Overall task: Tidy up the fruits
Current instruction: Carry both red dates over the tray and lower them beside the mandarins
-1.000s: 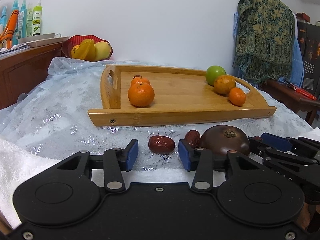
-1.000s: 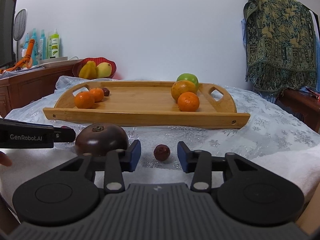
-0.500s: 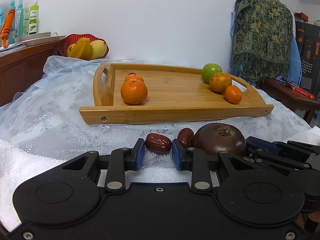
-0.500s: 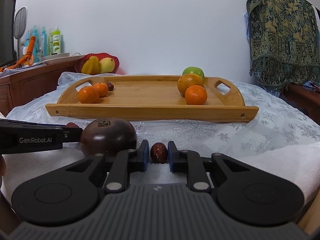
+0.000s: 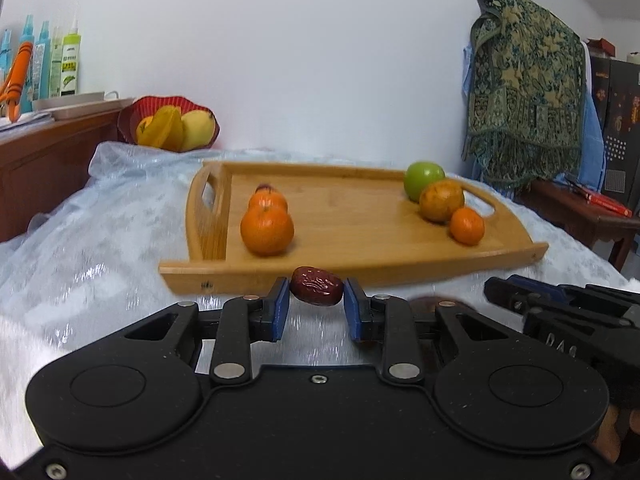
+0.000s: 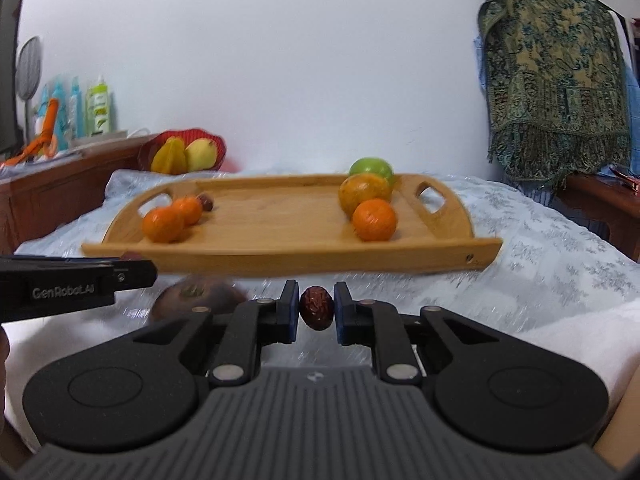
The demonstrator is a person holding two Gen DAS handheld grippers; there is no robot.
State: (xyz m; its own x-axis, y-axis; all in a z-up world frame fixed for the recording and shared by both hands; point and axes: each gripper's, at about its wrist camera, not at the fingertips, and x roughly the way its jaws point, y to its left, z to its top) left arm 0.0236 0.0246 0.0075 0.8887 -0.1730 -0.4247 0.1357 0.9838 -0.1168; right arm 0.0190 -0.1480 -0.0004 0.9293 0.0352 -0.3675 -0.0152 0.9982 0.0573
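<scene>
The red date (image 5: 317, 291) in the left hand-held gripper (image 5: 317, 307) lies crosswise, its long axis running from one blue pad to the other, so the jaws press on its two ends. The second date (image 6: 316, 307) sits in the right hand-held gripper (image 6: 316, 309) the other way, upright and end-on to the camera, the narrow jaws pressing on its sides. Both dates appear lifted clear of the pale patterned cloth (image 6: 552, 240), which is blurred beneath them. The wooden tray (image 6: 288, 258) lies straight ahead of both grippers, its near rim just beyond the fingertips and at about their height. As I judge it, the coming move turns on clearing that rim: each date must go forward and over it. A date (image 6: 206, 201) already rests by the two small oranges (image 6: 172, 218) at the tray's left end, so that end looks the likely target, and the left hand-held gripper is the nearer to it. The dark round fruit (image 6: 198, 300) stays on the cloth between the two grippers, low and close to both.
</scene>
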